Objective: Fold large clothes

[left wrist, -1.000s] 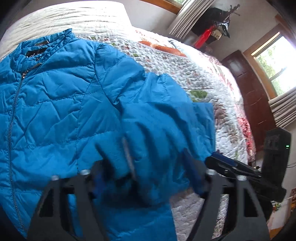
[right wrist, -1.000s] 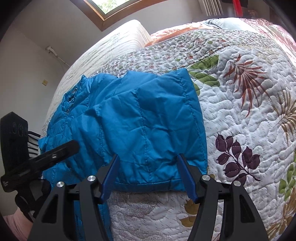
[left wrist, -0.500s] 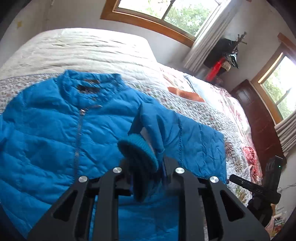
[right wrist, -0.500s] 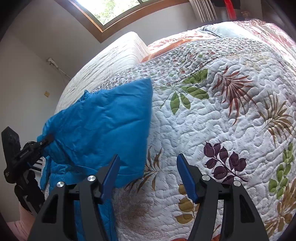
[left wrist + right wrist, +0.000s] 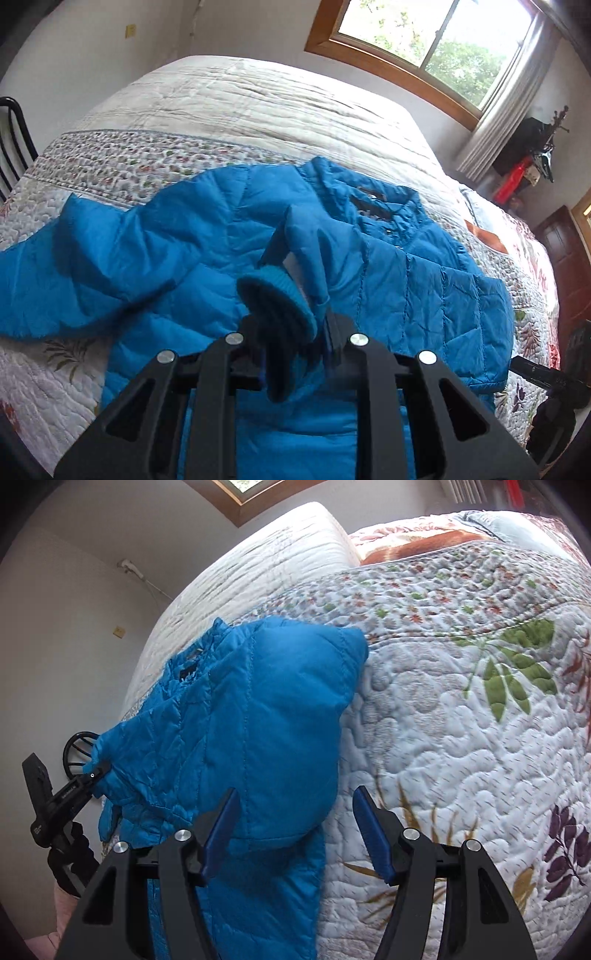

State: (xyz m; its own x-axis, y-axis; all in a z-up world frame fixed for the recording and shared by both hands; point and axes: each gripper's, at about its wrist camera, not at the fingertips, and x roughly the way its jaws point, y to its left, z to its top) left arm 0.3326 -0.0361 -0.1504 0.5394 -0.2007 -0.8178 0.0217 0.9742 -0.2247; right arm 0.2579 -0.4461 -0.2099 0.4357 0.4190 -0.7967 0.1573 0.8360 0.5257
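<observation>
Left wrist view puts me over the blue jacket (image 5: 192, 236), which lies spread on the quilted bed (image 5: 258, 110), collar (image 5: 369, 199) toward the window side and zip front facing up. My left gripper (image 5: 295, 332) is clamped narrow on the knit cuff (image 5: 277, 295) of one sleeve (image 5: 310, 240), and that sleeve rises off the jacket's body in a loose arc, so I judge I am in the sleeve-folding step: carrying this sleeve across the chest. The other sleeve (image 5: 55, 266) lies out flat to the far side on the quilt, not yet folded.

From the right wrist view, my right gripper (image 5: 295, 830) stands wide with nothing between its blue pads (image 5: 221, 827); it hovers above the jacket's edge where the fabric meets the quilt, and I cannot tell whether it touches the cloth. In that view the left gripper (image 5: 94, 771) shows small at the far side, with blue cloth bunched at its tip.

Next, as I read it, I need to bring the cuff down onto the jacket's front so the sleeve lies straight across without bunching, then let go. The puffy fabric will likely spring back, so a flat, low release seems wise. After that the far sleeve wants the same treatment.
</observation>
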